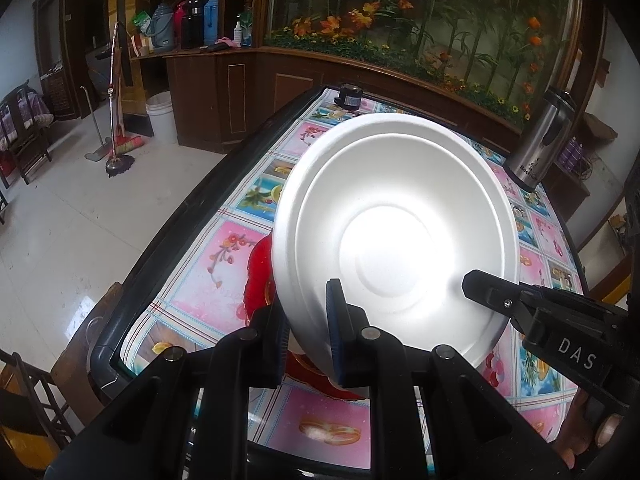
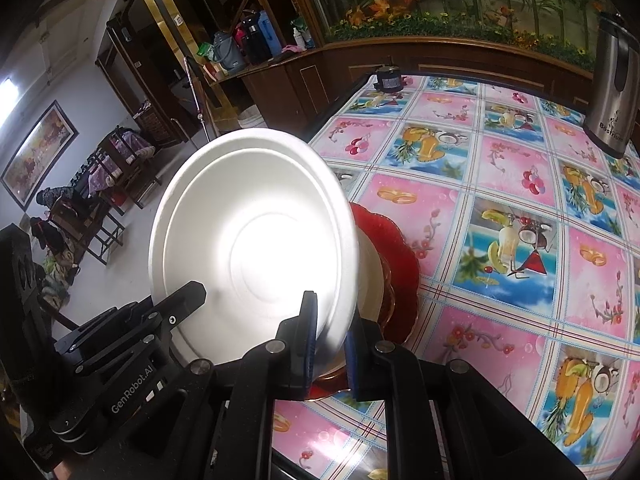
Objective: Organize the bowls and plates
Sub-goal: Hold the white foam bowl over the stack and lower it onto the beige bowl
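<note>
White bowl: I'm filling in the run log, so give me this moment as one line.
white bowl: tilted, above red plate | left gripper: shut on rim | right gripper: shut on rim | step: unfinished

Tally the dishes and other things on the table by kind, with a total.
White foam bowl, held by both claws: 1
Red plate: 1
Cream dish on the red plate: 1
Steel kettle: 1
Small black device at the far edge: 1
Total: 5
</note>
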Motion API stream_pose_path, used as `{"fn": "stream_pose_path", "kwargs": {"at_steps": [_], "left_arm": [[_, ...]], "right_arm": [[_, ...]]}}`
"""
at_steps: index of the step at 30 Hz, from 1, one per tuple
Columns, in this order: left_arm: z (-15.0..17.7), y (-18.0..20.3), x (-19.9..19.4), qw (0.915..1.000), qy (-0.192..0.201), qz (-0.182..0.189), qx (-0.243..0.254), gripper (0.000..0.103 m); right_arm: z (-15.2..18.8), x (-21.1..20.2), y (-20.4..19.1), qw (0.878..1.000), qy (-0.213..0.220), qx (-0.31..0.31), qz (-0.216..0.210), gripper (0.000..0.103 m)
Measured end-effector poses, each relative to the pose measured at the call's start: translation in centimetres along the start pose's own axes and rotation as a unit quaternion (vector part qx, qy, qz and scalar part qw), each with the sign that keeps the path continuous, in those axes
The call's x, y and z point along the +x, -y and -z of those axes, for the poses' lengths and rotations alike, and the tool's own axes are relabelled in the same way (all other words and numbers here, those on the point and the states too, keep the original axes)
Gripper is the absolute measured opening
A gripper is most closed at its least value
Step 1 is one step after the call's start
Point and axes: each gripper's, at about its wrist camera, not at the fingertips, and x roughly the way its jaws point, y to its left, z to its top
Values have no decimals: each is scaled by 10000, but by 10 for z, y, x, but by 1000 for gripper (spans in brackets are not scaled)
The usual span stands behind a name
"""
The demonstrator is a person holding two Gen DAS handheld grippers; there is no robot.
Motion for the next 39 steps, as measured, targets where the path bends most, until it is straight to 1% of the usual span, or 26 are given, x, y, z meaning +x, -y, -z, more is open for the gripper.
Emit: {"fn": "stream_pose_path", "kwargs": {"at_steps": [14, 22, 28, 39], "left_arm": [[1, 0, 4, 9999, -111, 38, 80, 15], [-7, -2, 8, 9995, -262, 148, 92, 15], [-4, -1, 17, 9992, -365, 109, 86, 15], [-5, 2, 16, 9994, -315, 77, 139, 15]], "right_arm": [[1, 7, 2, 9998, -201, 31, -61, 12], [-9, 13, 9, 9985, -452, 162, -278, 13], [-11, 21, 15, 9972, -614, 232, -362, 14], [-10, 22, 18, 9970, -634, 272, -362, 14]]}}
